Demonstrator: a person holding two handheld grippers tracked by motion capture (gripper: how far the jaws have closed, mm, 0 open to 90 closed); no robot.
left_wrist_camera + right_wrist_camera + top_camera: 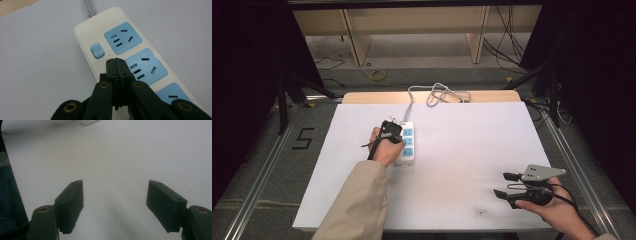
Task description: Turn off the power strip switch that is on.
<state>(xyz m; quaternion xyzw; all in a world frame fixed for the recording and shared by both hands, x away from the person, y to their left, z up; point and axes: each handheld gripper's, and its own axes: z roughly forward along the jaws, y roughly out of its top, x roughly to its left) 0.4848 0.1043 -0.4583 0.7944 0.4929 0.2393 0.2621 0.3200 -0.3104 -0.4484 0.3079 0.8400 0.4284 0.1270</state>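
The white table (452,190) spreads wide under me, bare over most of its surface, with its near edge just below my right hand and its far edge where the grey cord (437,93) loops off onto the wooden strip. On its left-middle part lies the power strip (407,142), long axis running away from me, three blue sockets in a row and the cord leaving its far end. My left gripper (117,65) has its jaws pressed together with nothing between them, and the joined tips hang just short of the small blue rocker switch (97,50), beside the first socket (123,38). I judge I am at the step of pressing that switch: the next move calls for a short push forward and down with the closed tips onto the rocker, kept off the socket face just to its side. My right gripper (115,202) rests well apart near the table's right front corner, jaws spread wide and empty, with plenty of open room all round.
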